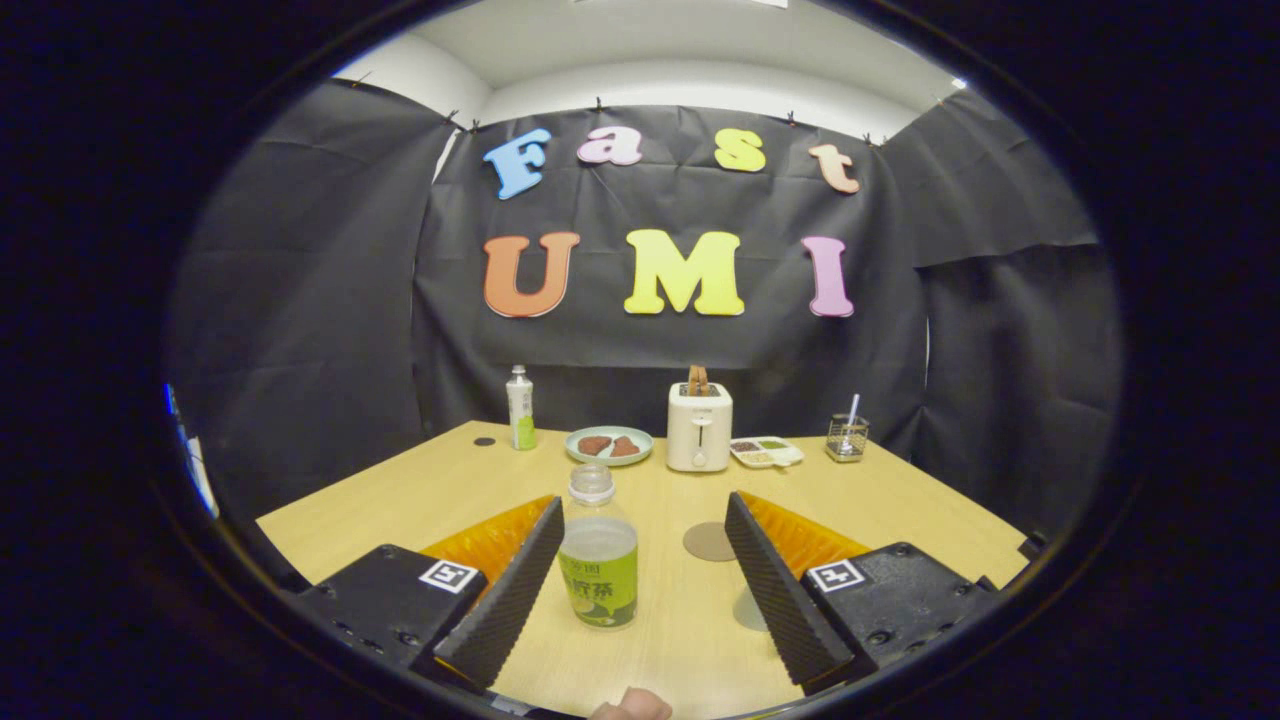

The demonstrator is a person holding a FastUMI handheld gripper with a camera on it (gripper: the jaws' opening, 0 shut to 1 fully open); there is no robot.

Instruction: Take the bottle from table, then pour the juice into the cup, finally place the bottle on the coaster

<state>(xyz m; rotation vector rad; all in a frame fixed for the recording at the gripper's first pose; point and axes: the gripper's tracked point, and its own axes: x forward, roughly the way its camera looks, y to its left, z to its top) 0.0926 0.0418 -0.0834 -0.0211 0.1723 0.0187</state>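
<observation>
Two fingers of the gripper (640, 570) are spread wide, nothing held; the bottle (598, 550) stands between them, the coaster (709, 541) partly hidden.

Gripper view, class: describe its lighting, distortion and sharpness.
Gripper view: even, soft light, no hard shadows on the pale wooden table; fisheye bending bows the table's edges; the clear green-labelled plastic bottle between the open black ribbed gripper fingers looks sharp; the white toaster beyond is small but clear.
</observation>
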